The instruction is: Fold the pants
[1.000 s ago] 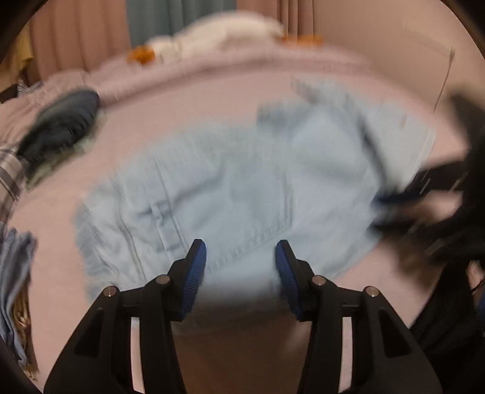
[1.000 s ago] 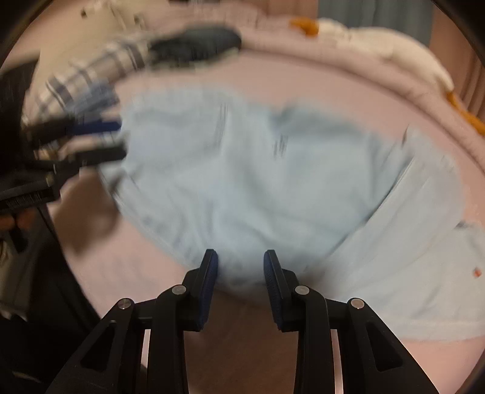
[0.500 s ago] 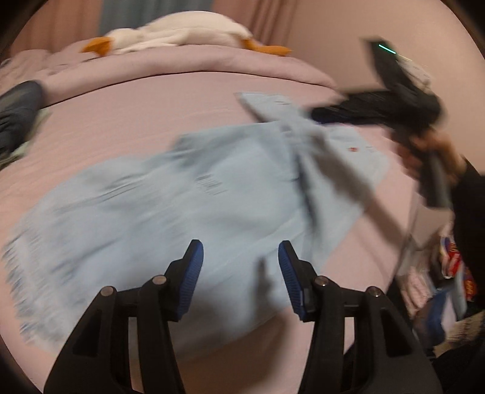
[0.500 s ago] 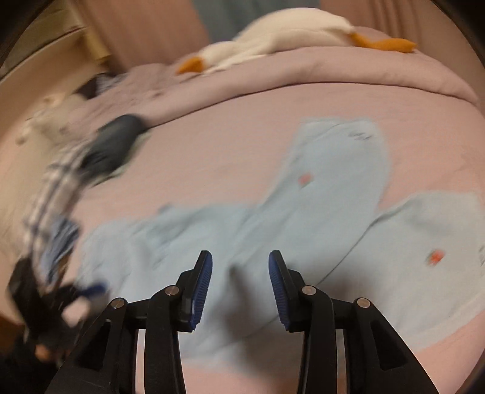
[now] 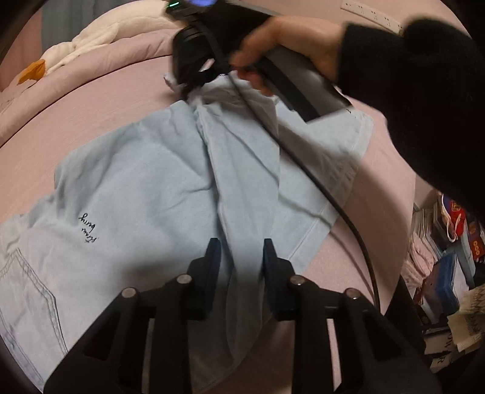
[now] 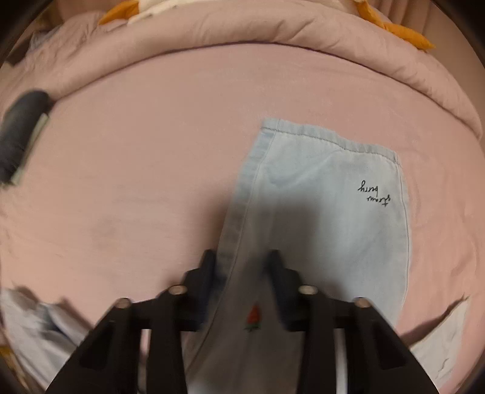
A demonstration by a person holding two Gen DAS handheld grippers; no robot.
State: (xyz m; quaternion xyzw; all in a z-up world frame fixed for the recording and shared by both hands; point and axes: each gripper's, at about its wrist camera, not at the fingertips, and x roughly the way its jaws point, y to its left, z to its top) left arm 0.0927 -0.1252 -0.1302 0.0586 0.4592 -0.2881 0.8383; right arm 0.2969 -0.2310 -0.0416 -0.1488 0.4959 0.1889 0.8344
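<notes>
Light blue denim pants [image 5: 157, 188] lie spread on a pink bed, with black embroidered script on one leg. My left gripper [image 5: 239, 251] is open just above the leg cloth near the bed's front edge. In the left wrist view the right gripper [image 5: 194, 75] reaches down onto the far end of a pant leg; its fingertips are hidden in the cloth. In the right wrist view the right gripper [image 6: 242, 260] has its jaws apart, astride the seam edge of a pant leg [image 6: 327, 194] that runs away from it.
A rolled pink duvet [image 6: 272, 27] and a white plush goose [image 5: 100, 39] lie at the far side of the bed. A dark folded garment [image 6: 21, 130] sits at the left. Books and bags [image 5: 448, 257] stand on the floor beside the bed on the right.
Both grippers swung toward the pant legs and came lower. The right gripper moved from above the bed down onto a leg's end. Both stayed open.
</notes>
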